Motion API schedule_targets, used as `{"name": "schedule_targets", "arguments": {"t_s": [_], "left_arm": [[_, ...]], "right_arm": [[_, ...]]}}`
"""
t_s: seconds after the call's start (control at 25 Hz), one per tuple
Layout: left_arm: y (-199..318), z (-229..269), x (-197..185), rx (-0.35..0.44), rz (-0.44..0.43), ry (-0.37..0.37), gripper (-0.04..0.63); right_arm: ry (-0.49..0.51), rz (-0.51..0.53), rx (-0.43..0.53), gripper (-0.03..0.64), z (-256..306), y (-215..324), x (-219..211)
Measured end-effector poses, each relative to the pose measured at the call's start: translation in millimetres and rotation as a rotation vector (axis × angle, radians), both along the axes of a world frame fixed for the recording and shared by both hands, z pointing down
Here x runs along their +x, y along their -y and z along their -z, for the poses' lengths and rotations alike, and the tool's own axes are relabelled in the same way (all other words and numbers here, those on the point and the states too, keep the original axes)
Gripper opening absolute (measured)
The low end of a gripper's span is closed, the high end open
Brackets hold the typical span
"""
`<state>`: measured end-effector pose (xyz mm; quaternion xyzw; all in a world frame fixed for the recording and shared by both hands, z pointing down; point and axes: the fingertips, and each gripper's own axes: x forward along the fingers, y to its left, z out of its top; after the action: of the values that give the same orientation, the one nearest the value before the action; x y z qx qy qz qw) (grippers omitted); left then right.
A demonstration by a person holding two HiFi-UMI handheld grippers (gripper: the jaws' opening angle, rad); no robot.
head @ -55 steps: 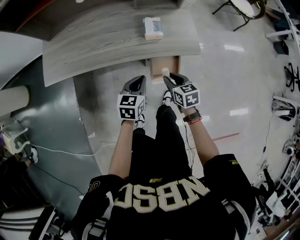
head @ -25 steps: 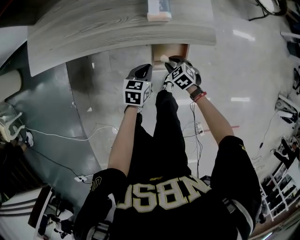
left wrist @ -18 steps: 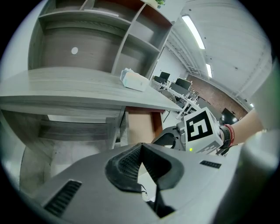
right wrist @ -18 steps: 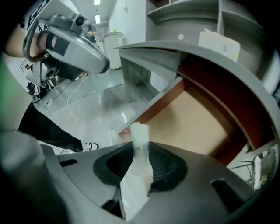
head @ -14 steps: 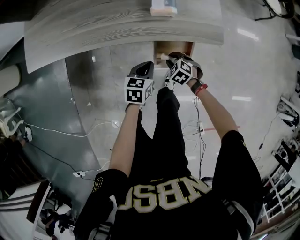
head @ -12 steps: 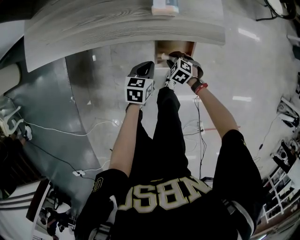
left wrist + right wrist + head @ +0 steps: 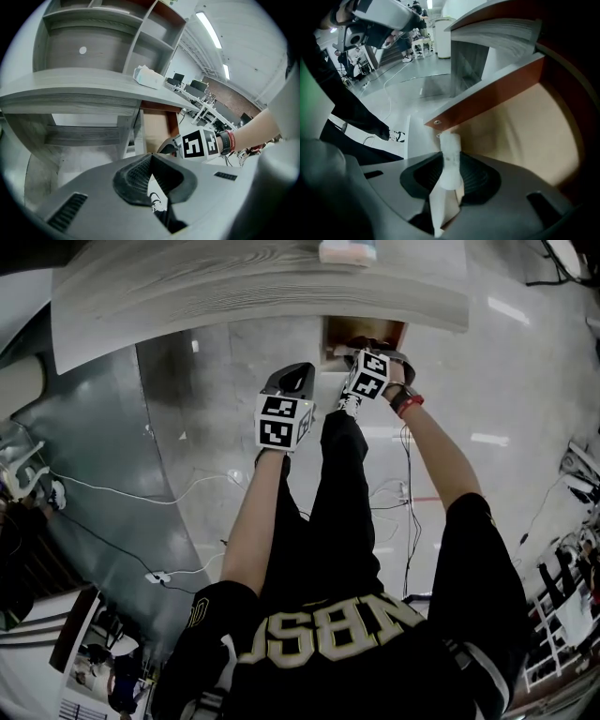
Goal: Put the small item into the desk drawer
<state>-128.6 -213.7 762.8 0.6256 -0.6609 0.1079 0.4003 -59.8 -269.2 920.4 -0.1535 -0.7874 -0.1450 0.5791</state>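
One drawer stands pulled out under the desk, and in the right gripper view only its pale tan inside shows, with the small item poking up close by its red-brown edge, clamped between the pads of the right gripper. On the desktop sits a white pack, while the left gripper hangs beside the right one with its jaws closed on nothing. Two seconds back the right gripper held the item short of the drawer; it has since reached forward over the opening.
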Motion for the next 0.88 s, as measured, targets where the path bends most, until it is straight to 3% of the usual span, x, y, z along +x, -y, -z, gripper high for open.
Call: {"name": "schedule_targets", "arguments": {"t_s": [0.28, 0.48, 0.88], "left_arm": [[-6, -2, -3, -0.007, 0.008, 0.008, 0.012], [-10, 2, -4, -0.006, 0.002, 0.013, 0.012], [-12, 26, -1, 0.026, -0.038, 0.023, 0.012]], "right_arm": [[-0.023, 0.011, 0.022, 0.12, -11, 6, 1], [-0.029, -0.109, -0.023, 0.153, -6, 7, 3], [0.014, -0.234, -0.042, 0.149, 32, 7, 13]]}}
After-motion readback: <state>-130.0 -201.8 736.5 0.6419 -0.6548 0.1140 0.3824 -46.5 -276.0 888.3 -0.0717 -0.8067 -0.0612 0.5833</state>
